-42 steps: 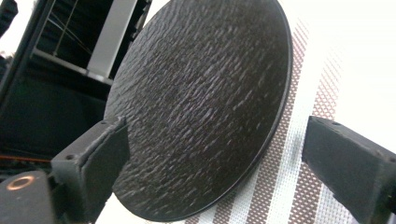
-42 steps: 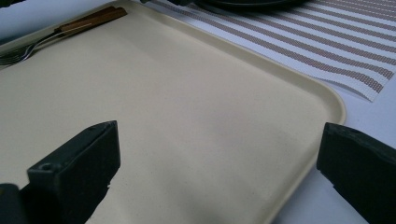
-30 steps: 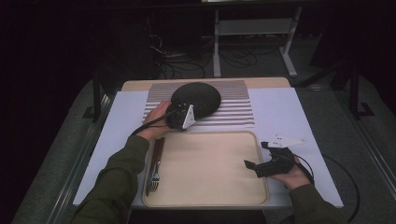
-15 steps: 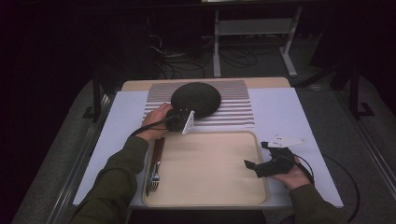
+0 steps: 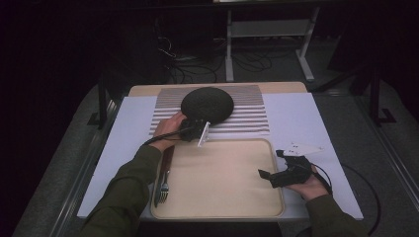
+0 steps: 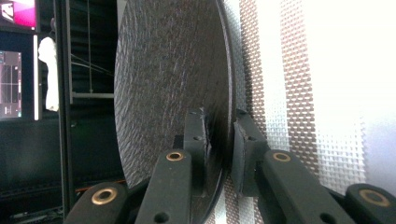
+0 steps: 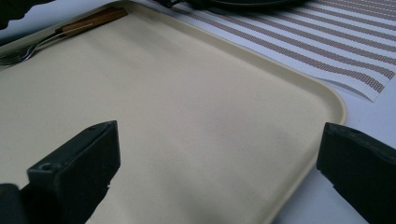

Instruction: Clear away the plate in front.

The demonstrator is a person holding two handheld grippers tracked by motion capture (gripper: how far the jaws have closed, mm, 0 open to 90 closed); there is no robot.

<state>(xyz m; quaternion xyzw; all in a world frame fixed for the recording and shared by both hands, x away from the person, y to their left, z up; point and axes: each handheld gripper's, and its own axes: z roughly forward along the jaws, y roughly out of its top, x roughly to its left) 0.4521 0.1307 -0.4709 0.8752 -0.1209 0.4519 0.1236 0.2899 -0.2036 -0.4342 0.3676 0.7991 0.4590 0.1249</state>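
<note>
Right gripper (image 5: 271, 178) rests wide apart over the beige tray (image 5: 217, 207). Beyond, left gripper (image 6: 219, 140), its jaws just closing, pinches the dark plate (image 5: 207, 104) by its near rim on the striped mat (image 5: 247, 116); so shallow a bite could slip when lifted.

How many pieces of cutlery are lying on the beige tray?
1. A single fork with a wooden handle lies along the left edge of the tray, beside the person's left forearm. The sleeve could hide another piece there.
</note>
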